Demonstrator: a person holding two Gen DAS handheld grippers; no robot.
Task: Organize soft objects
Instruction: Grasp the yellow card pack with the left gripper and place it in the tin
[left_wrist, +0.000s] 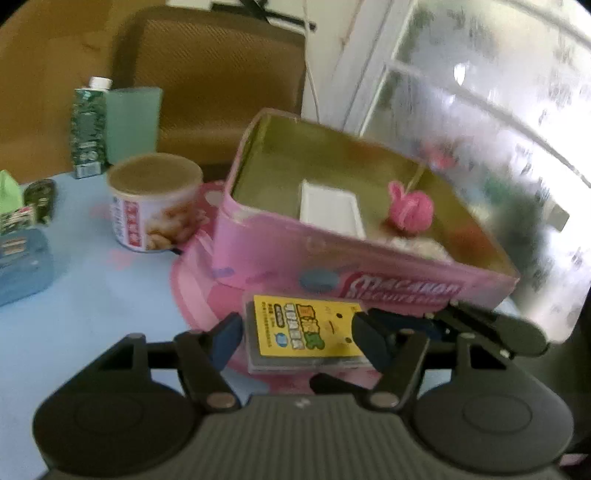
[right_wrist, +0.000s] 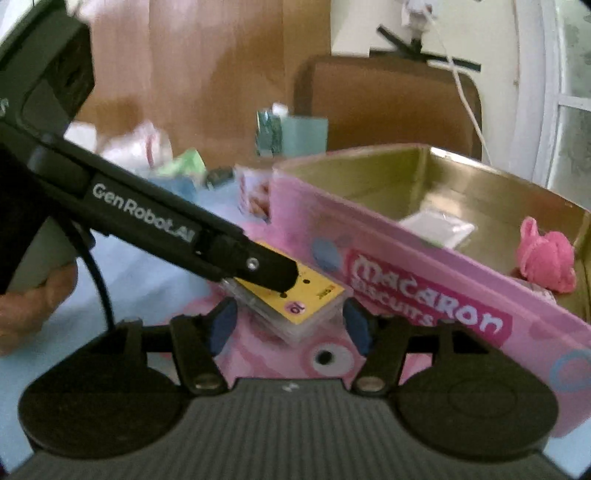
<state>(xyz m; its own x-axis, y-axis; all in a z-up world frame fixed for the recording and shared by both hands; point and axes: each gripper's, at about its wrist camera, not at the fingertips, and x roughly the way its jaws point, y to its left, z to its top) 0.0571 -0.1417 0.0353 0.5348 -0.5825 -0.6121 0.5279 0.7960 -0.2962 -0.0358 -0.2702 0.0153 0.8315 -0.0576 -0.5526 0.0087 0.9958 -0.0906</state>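
A flat clear packet with a yellow label (left_wrist: 306, 330) sits between the fingers of my left gripper (left_wrist: 301, 336), which is shut on it in front of the pink Macaron tin (left_wrist: 280, 254). In the right wrist view the left gripper's finger (right_wrist: 258, 269) presses on the same packet (right_wrist: 295, 299). My right gripper (right_wrist: 290, 326) is open, its blue pads on either side of the packet's corner without touching. The open tin (right_wrist: 424, 280) holds a pink yarn ball (left_wrist: 410, 212) (right_wrist: 546, 258) and a white packet (left_wrist: 328, 210) (right_wrist: 437, 227).
The tin stands on its pink lid (left_wrist: 195, 291) on a light blue table (left_wrist: 92, 314). A round can (left_wrist: 155, 203), a green carton (left_wrist: 88, 129), a blue box (left_wrist: 22, 266) and a green tissue pack (left_wrist: 11, 206) stand left. A brown chair (left_wrist: 214, 85) is behind.
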